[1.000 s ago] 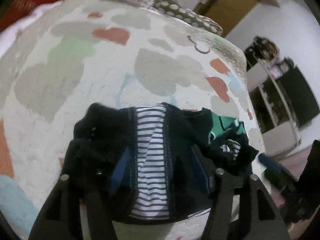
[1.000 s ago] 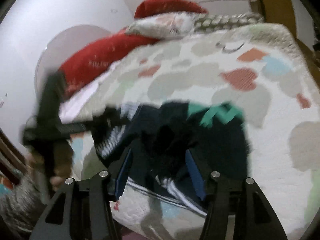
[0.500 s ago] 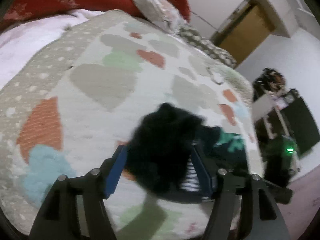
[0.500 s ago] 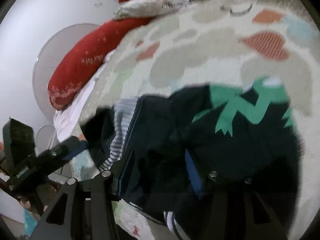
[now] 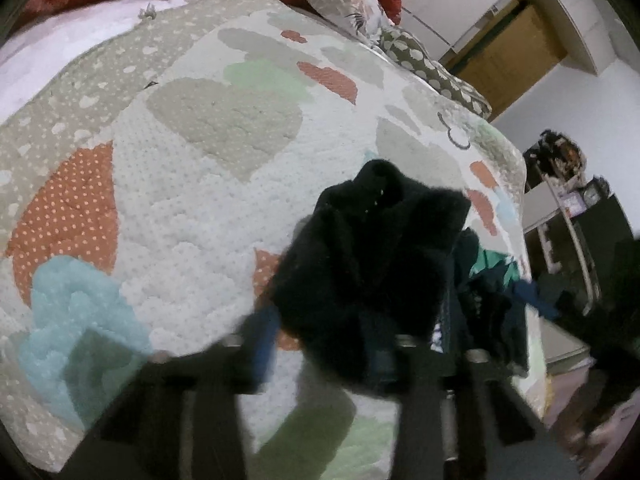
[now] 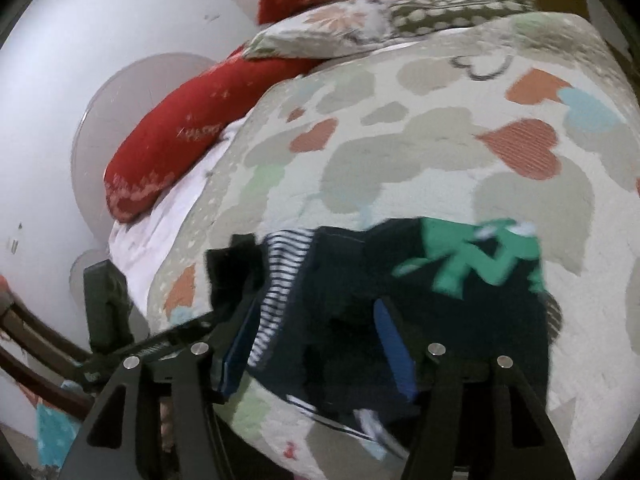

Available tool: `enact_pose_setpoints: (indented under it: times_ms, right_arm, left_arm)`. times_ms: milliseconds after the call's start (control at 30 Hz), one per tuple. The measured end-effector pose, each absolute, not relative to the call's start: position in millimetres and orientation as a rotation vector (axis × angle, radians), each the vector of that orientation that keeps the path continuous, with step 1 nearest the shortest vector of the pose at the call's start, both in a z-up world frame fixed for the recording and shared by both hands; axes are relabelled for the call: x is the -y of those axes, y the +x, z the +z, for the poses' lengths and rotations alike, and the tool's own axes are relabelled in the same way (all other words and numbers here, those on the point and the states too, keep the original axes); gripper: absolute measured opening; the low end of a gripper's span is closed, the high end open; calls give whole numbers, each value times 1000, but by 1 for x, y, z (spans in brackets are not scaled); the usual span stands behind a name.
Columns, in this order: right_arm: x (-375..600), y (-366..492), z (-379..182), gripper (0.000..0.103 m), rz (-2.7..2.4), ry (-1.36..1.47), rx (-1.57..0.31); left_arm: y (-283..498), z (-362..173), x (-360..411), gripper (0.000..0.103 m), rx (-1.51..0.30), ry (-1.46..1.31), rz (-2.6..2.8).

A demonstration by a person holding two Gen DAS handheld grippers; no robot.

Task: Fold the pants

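Gripping dark pants [image 5: 368, 264] between both fingers [image 6: 390, 344].

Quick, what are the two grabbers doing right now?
Left gripper: shut on the dark pants, lifting a bunched part.
Right gripper: fingers around the pants on the bed quilt; grip cannot be told.

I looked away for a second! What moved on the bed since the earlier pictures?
The left gripper lifted its dark end of the pants off the heart quilt, bunching it so the striped lining is hidden in its view. The right gripper kept fabric between its fingers. The red pillow stayed put.
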State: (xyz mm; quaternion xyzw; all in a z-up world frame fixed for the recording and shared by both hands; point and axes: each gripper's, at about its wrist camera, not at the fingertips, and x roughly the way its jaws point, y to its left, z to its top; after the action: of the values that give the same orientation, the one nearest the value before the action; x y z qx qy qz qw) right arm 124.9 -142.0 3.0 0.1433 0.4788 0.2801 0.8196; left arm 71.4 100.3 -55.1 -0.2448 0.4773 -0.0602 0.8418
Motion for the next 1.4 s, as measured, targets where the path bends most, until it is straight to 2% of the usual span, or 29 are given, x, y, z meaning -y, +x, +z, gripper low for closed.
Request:
enact_pose_setpoints:
  times_ms: [33,200,433,567,733,900,967,1033,1067,1100,1133,1200,1233,1267,1300,1367,1400]
  right_arm:
    - [133,129,4,65,611,294,-1033]
    - [77,158,4,67,679,236,-1161]
    - [10,188,-36,69,687,243,-1372]
    - [-7,193,-40,82,748,308,-1360]
    - [-6,199,-29,82,720,277,-1362]
    - [-37,206,-31,82,576,53,-1425]
    - [-60,209,-46,82,494,-116,-1488]
    - [-80,210,-59,82,440,-261,-1517]
    - [-89,210,-63,82,424,-329,-1519]
    - [-95,210,-66,82,419,-375,-1518]
    - [-97,210,-66,80,420,-396,-1516]
    - [-93,209,-63,65,428,-420,-1503]
    - [-89,208,-60,51,422,-435,-1488]
    - [-85,209,-58,42,421,-436,-1480]
    - [-78,209,-54,40,435,-410,-1477]
    - [-69,208,-48,36,461,-375,-1463]
    - [-65,207,-44,36,475,-366,-1448]
  left_arm:
    - [70,-56,-101,25,-1002,-528,-135]
    - [60,-57,-107,25,-982,-582,-171]
    - [38,-51,-122,26,-943,-628,-202]
    - [28,-50,-135,29,-918,-661,-210]
    - [23,-55,-147,29,-917,-702,-195]
    - [17,-53,-143,29,-918,-665,-174]
    - [13,-51,-140,33,-911,-639,-170]
    - [10,-49,-138,47,-905,-628,-167]
    - [9,-48,-137,51,-901,-627,-174]
    - [10,-47,-134,60,-898,-621,-185]
    - [11,-46,-131,67,-892,-610,-193]
    - [19,-42,-119,69,-870,-572,-207]
    - [23,-41,-113,69,-866,-550,-211]
    - [29,-41,-106,69,-863,-526,-213]
    - [34,-42,-99,68,-864,-499,-208]
    - [50,-49,-86,33,-908,-464,-207]
    - [56,-54,-82,4,-944,-465,-217]
